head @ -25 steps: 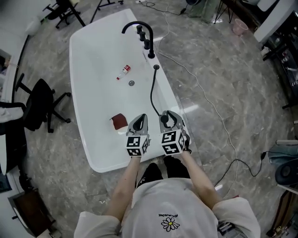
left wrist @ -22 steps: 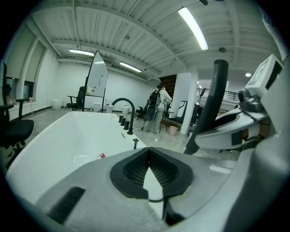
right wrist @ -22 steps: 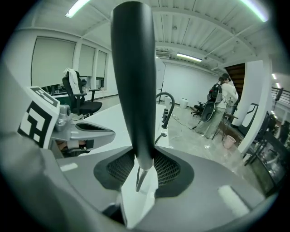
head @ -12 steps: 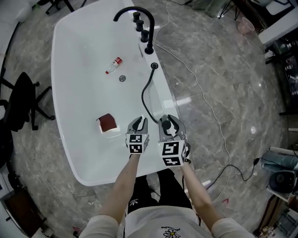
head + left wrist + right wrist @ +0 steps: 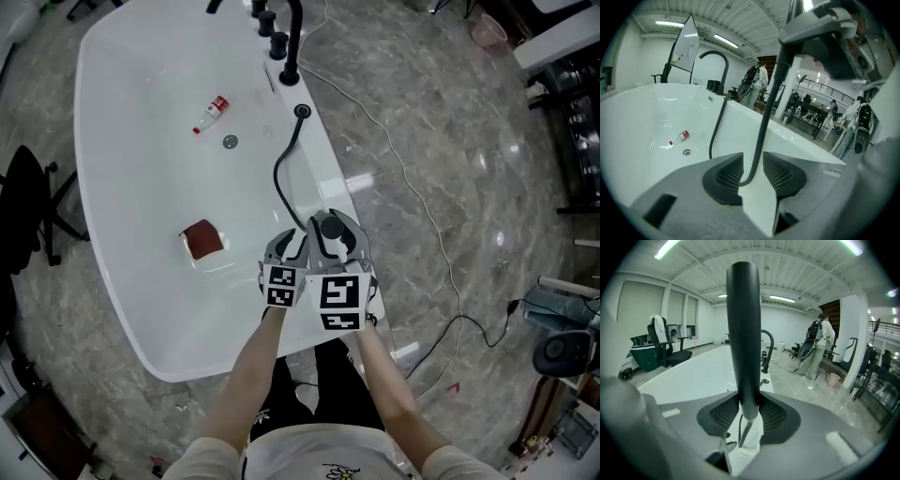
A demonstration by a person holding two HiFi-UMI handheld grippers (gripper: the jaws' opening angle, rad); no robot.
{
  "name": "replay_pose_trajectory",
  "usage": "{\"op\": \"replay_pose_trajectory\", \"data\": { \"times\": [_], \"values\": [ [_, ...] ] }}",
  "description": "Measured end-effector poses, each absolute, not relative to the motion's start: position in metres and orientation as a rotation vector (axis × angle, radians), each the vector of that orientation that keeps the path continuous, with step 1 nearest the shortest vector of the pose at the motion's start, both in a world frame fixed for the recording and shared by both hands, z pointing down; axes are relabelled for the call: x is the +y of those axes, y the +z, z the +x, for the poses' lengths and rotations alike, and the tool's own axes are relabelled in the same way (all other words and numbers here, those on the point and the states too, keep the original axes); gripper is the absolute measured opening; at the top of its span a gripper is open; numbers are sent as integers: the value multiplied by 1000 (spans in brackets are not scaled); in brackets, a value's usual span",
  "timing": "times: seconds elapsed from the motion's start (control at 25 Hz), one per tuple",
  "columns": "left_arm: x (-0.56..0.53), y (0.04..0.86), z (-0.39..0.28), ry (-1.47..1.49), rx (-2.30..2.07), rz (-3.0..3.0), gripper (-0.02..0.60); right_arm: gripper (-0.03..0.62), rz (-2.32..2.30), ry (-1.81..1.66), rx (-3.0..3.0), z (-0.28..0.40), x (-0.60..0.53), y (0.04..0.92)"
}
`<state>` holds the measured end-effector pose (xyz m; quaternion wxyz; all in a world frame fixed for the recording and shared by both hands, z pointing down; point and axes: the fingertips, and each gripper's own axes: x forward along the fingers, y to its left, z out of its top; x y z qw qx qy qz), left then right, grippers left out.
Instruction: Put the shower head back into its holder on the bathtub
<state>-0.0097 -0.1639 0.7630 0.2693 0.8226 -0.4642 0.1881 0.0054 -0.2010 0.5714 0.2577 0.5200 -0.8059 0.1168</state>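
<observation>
bright, even ceiling-strip light, floor glare, fisheye-bent edges, dark vignetted corners

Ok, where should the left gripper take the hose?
The straight stretch of hose hanging below the shower head, above its bend; the right gripper holds the head upright. Come from the person's side: the fingers of the left gripper have just been opening, with the hose between them.

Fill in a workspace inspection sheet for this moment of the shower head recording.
Surface: white bathtub, black faucet at its far end.
Job's things: shower head upright in right gripper; hose runs to the holder on the rim.
Clutter: red-capped bottle and dark red block in the tub.
Grippers: right shut on shower head; left gripper just been opening, hose loose between its pads.
Cables: white cable across the floor.
Surroundings: marble floor, office chair, person with backpack.
</observation>
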Motion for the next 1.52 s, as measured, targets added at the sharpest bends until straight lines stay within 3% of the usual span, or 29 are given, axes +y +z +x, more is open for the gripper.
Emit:
{"op": "replay_pose_trajectory", "data": {
  "times": [0.24, 0.32, 0.4, 0.84, 1.52],
  "values": [
    [-177, 772, 6, 546, -1215, 2214, 123, 140, 1443, 301, -2260, -9, -196, 500],
    [-179, 781, 1, 579, -1232, 2193, 69, 140, 1431, 273, -2278, -19, -197, 485],
    [-182, 784, -4, 601, -1245, 2179, 61, 141, 1418, 262, -2279, -22, -199, 480],
    [-192, 827, -45, 697, -1310, 2067, 80, 141, 1397, 133, -2326, -28, -197, 443],
    [-190, 855, -19, 673, -1249, 2132, 152, 141, 1424, 184, -2343, -28, -219, 469]
  ]
}}
